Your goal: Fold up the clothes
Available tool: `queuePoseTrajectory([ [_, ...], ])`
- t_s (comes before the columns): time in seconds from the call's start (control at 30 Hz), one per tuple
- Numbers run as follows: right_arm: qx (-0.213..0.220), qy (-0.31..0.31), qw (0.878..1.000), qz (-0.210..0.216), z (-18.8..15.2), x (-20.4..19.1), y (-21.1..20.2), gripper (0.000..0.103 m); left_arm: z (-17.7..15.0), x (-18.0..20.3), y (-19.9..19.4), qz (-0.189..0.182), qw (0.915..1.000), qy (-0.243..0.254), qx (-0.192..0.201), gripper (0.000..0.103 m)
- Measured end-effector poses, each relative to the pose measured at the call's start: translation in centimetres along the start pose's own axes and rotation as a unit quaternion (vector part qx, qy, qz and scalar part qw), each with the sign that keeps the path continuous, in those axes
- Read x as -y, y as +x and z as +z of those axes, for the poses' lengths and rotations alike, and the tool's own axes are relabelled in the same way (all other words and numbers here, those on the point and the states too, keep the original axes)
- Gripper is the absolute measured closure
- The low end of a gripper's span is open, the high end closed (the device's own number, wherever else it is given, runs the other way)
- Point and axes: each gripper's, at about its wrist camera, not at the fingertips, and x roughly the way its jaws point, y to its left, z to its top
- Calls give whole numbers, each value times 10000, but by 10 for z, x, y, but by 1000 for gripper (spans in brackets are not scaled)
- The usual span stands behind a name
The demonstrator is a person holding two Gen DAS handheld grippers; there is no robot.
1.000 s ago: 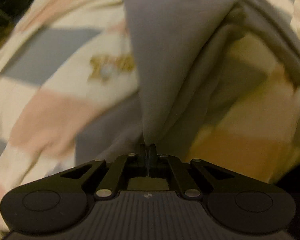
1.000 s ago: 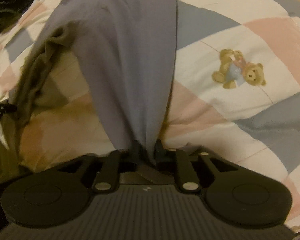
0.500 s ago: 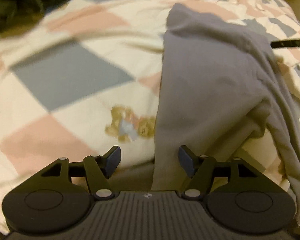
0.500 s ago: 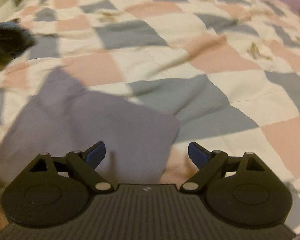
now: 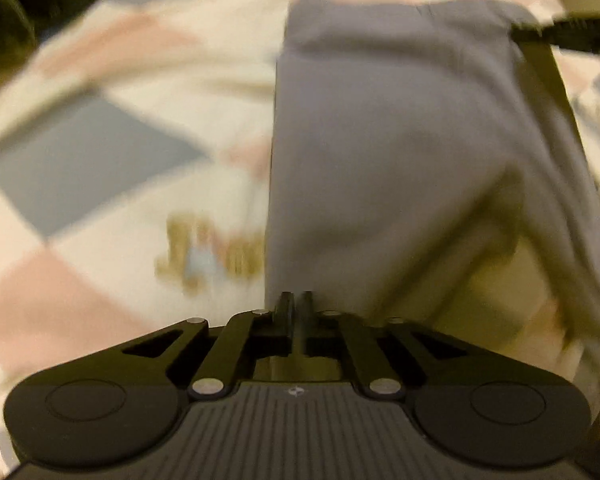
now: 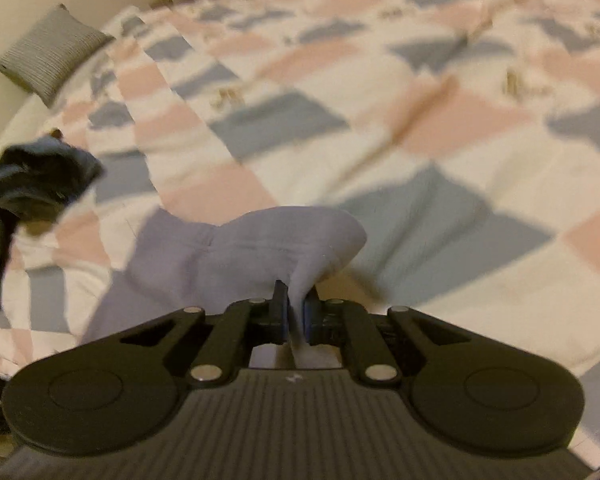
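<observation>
Now both of my grippers are back on the grey garment (image 5: 400, 152), which lies on the checked quilt (image 6: 440, 152) of the bed, and I take it that is because the next fold needs two fresh corners lifted together.

My right gripper (image 6: 296, 314) has just been closing, and its jaws are clenched on a pinch of grey cloth: the fabric rises in a peak straight out from between them, then spreads down and to the left over the quilt.

My left gripper (image 5: 297, 312) has also just been closing. Its jaws stand almost together at the garment's near left edge, with cloth directly ahead of them. The blur keeps me from telling whether any fabric is actually caught in the narrow slit.

From the left wrist, the garment runs away from the jaws as a long panel, straight-edged on its left, rumpled and folded under on its right.

A dark heap of other clothes (image 6: 32, 184) waits to the left.
</observation>
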Motion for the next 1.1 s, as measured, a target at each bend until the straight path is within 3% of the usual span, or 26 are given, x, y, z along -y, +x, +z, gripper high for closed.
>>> queuePoseTrajectory([
  [0.1,62,-104,9999,-105,9,3,-10,98,27,-11,-9,-188,9988,-397,235,31],
  [0.23,136,109,9997,-185,11,15,-5,98,25,-6,15,-219,9988,-410,-140,21],
  [0.27,138,132,9997,-163,11,19,-4,98,16,-4,24,-175,9985,-413,-310,29],
  [0.37,156,175,9997,-64,9,27,4,98,-2,0,43,-187,9960,-726,-496,70],
  [0.4,180,192,9996,-39,8,30,6,99,3,5,43,-138,9965,-703,-440,98],
  [0.5,306,304,9991,23,10,39,2,99,29,21,39,51,9989,-401,-218,99],
  [0.57,433,369,9984,-66,13,46,-9,99,61,33,29,154,9997,-112,175,99],
  [0.7,957,662,9912,-636,17,81,-65,100,142,66,10,182,9939,490,969,99],
  [0.77,1365,950,9795,-1135,17,109,-105,100,184,103,4,73,9849,927,1462,99],
  [0.83,1791,1296,9595,-1748,14,142,-148,100,224,148,3,-145,9741,1348,1808,97],
  [0.87,1999,1465,9469,-2049,12,159,-170,100,240,168,5,-252,9684,1530,1954,94],
  [0.93,2333,1838,9148,-2738,5,194,-211,99,266,217,12,-419,9581,1810,2179,96],
  [0.97,2439,2066,8988,-2999,-1,210,-227,99,276,241,16,-536,9542,1920,2229,83],
  [1.0,2434,2323,8860,-3192,-10,227,-240,93,283,262,20,-672,9517,2040,2195,67],
  [1.03,2281,2570,8808,-3257,-18,242,-246,88,283,278,24,-757,9510,2114,2126,64],
  [1.1,1941,2827,8815,-3246,-44,255,-254,49,273,301,31,-902,9513,2231,1925,59],
])
